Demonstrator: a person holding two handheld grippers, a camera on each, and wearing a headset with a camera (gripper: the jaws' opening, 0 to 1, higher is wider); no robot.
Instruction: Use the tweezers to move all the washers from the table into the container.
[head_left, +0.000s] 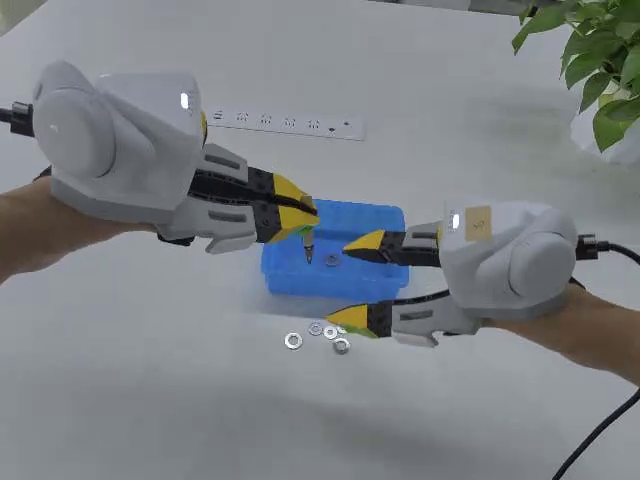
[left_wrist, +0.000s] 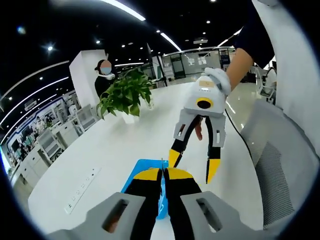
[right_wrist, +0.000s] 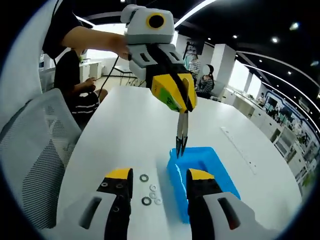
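The left claw is squeezed nearly shut on a pair of tweezers, which hang point-down from its yellow tips. The tweezer points sit just over the blue container, directly below this claw. Whether they pinch anything is too small to tell. One washer lies inside the container, just beside the tweezer points, on the side toward the other claw.

The right claw is spread wide and holds nothing. Its upper jaw reaches over the container, with its tip near the tweezers but apart from them. Its lower jaw lies outside the container's front wall, low over the white surface. The loose washers lie in a small cluster on the surface, just at the tip of that lower jaw and in front of the container. In the right gripper view this cluster lies ahead of the claw, between its two open jaws and nearer the left one. The container sits ahead of the right jaw, with the tweezers hanging over its near edge.
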